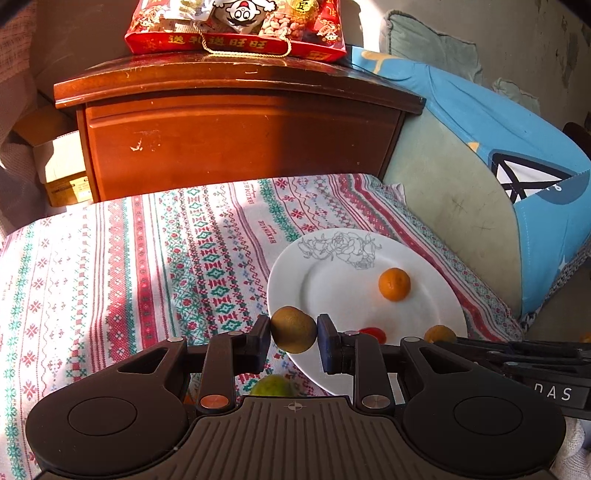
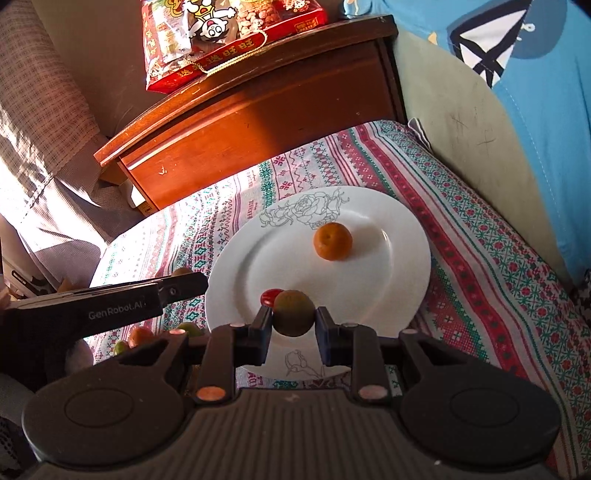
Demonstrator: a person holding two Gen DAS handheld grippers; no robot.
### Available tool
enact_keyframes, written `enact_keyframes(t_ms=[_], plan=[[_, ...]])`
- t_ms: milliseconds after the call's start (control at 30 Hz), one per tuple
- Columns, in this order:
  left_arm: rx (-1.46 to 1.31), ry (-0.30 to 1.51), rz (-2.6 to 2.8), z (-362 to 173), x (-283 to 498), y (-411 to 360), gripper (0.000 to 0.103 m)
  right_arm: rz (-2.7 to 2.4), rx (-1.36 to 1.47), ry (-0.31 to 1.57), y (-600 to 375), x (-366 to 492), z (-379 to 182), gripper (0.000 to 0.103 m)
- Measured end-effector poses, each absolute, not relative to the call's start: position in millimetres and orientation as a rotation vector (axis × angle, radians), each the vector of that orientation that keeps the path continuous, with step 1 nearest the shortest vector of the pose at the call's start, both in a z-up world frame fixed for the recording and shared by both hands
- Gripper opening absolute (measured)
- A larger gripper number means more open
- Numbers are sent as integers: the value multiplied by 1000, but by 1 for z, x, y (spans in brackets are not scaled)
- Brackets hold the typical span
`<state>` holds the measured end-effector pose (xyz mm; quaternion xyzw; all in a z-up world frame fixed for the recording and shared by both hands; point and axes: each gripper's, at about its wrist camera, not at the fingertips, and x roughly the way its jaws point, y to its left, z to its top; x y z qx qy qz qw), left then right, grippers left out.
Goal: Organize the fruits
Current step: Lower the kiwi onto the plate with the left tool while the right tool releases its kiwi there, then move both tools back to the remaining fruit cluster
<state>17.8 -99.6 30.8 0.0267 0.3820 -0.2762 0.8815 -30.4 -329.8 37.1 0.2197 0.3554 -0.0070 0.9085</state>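
A white plate (image 1: 332, 280) (image 2: 388, 273) with a rose drawing lies on the patterned cloth. An orange mandarin (image 1: 394, 283) (image 2: 332, 241) and a small red tomato (image 1: 373, 333) (image 2: 269, 296) sit on it. My left gripper (image 1: 293, 334) is shut on a greenish-brown mandarin (image 1: 293, 328) over the plate's left rim. My right gripper (image 2: 293, 319) is shut on a greenish-orange mandarin (image 2: 294, 312) above the plate's near part. The right gripper's fruit also shows in the left wrist view (image 1: 439, 333). A green fruit (image 1: 271, 386) lies below the left gripper.
More small fruits (image 2: 140, 335) lie on the cloth (image 1: 110, 277) left of the plate. A wooden cabinet (image 1: 236, 129) with a red snack bag (image 1: 236, 26) stands behind. A blue and green cushion (image 1: 517, 155) borders the right side.
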Motion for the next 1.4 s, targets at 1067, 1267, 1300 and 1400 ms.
enact_keyframes(t_ms=[1067,1267,1300,1400], plan=[[-3,795,-510,59,23,-83,47,43,358,682,-307,-36,50,42],[-13,784,-473,60,15,-60,47,88,334,703,-295,-39,46,42],[-15,783,-462,60,13,-55,47,97,334,704,-294,-39,45,42],[-46,788,-434,58,6,-38,47,126,324,703,-287,-42,44,42]])
